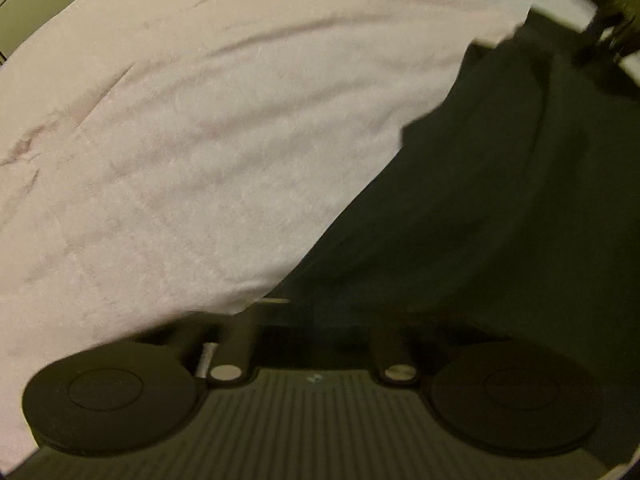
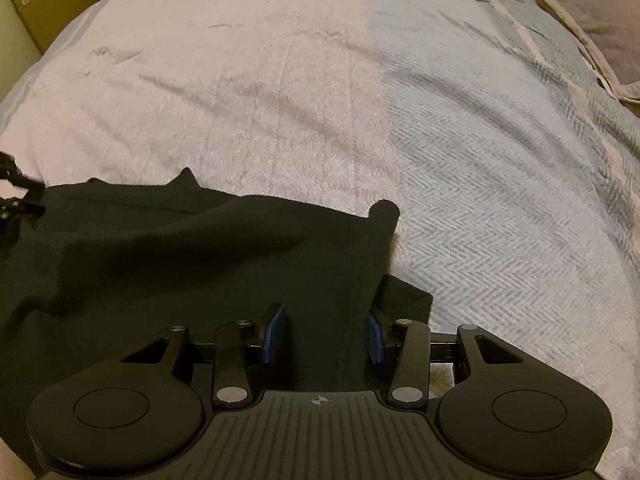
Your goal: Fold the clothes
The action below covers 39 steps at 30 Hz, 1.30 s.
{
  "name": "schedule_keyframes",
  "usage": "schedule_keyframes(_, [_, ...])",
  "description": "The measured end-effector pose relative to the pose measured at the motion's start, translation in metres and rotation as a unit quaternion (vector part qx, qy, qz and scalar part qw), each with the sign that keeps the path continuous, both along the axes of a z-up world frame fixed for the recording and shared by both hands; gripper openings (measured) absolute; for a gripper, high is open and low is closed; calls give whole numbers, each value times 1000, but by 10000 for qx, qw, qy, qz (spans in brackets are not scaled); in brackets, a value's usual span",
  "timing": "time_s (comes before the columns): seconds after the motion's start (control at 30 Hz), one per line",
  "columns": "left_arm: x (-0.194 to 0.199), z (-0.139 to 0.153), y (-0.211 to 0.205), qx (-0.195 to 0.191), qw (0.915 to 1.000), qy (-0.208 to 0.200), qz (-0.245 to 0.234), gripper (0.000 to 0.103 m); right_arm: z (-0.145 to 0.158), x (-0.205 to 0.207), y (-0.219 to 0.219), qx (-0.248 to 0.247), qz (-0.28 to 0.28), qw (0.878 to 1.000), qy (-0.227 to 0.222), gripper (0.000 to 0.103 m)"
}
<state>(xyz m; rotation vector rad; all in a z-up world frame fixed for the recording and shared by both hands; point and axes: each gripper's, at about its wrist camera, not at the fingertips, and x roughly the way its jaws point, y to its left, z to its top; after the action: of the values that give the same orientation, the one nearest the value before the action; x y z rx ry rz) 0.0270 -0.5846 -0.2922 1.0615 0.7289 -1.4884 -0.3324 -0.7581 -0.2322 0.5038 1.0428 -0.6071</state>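
A dark garment lies rumpled on the bed, its far edge showing two small raised corners. My right gripper is open, blue pads well apart, and a seamed strip of the garment runs between them. In the left wrist view the same dark garment fills the right half and covers the fingers of my left gripper, so its state is hidden. The left gripper also shows at the garment's left edge in the right wrist view.
The bed has a pink textured cover on the left and a grey herringbone blanket on the right. A pillow lies at the far right. A yellowish cabinet door stands beyond the bed's left corner.
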Motion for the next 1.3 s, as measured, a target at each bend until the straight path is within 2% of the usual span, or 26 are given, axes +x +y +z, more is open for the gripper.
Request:
schedule_keyframes(0.17, [23, -6, 9, 98, 9988, -119, 464, 0, 2, -5, -3, -110, -114, 9999, -41, 45])
schedule_keyframes(0.3, [21, 3, 16, 21, 9999, 91, 112, 2, 8, 2, 1, -289, 179, 9994, -97, 45])
schedule_keyframes(0.33, [18, 3, 15, 38, 9999, 130, -44, 8, 9, 6, 3, -331, 320, 9989, -94, 45])
schedule_keyframes(0.37, [15, 3, 14, 60, 9997, 156, -191, 20, 10, 10, 5, -374, 461, 9982, -90, 45])
schedule_keyframes(0.43, [9, -4, 9, 163, 9990, 74, -402, 38, 9, 15, 8, -402, 666, 9970, -63, 45])
schedule_keyframes(0.53, [3, -13, 3, 291, 9975, -94, -645, 37, 8, 21, 10, -409, 825, 9957, -22, 47])
schedule_keyframes(0.57, [0, -15, 1, 343, 9967, -159, -716, 34, 7, 23, 11, -421, 880, 9952, -6, 48])
schedule_keyframes(0.6, [-2, -17, -1, 393, 9958, -230, -790, 26, 7, 25, 12, -456, 952, 9944, 22, 49])
schedule_keyframes(0.63, [-3, -17, 0, 425, 9947, -333, -881, 6, 7, 27, 13, -503, 1032, 9934, 58, 50])
schedule_keyframes(0.7, [-3, -13, 3, 365, 9941, -416, -933, 1, 7, 30, 16, -604, 1189, 9910, 128, 50])
schedule_keyframes(0.77, [9, -2, 5, 120, 9979, -312, -562, 1, 8, 32, 17, -728, 1320, 9885, 154, 50])
schedule_keyframes(0.8, [20, 1, 5, 76, 9997, -113, -213, 2, 8, 33, 17, -766, 1365, 9875, 159, 51])
schedule_keyframes(0.83, [31, 3, 6, 41, 9999, 65, 112, 2, 7, 34, 16, -771, 1382, 9873, 161, 51])
schedule_keyframes(0.93, [51, -2, 13, 117, 9973, 262, 679, 2, 0, 37, 9, -705, 1305, 9885, 282, 51])
schedule_keyframes(1.0, [58, -4, 17, 134, 9943, 470, 943, 2, -9, 37, 1, -639, 1097, 9903, 564, 51])
schedule_keyframes(1.1, [54, -2, 16, 89, 9949, 459, 892, 1, -16, 26, -16, -426, 429, 9958, 687, 51])
schedule_keyframes(1.13, [52, -1, 15, 72, 9952, 442, 866, 1, -15, 20, -22, -394, 160, 9969, 658, 49])
schedule_keyframes(1.17, [53, 0, 15, 51, 9951, 435, 884, 1, -13, 13, -26, -406, -88, 9972, 614, 42])
schedule_keyframes(1.2, [54, 1, 16, -3, 9945, 464, 934, 1, -10, 6, -30, -386, -303, 9973, 548, 22])
schedule_keyframes(1.23, [55, 2, 16, -66, 9938, 498, 987, 2, -8, -2, -34, -321, -471, 9974, 450, 12])
schedule_keyframes(1.27, [57, 5, 19, -168, 9927, 556, 1061, 2, -7, -9, -38, -297, -632, 9968, 385, 10])
schedule_keyframes(1.3, [61, 7, 23, -241, 9909, 609, 1175, 2, -6, -16, -41, -311, -804, 9955, 389, 1])
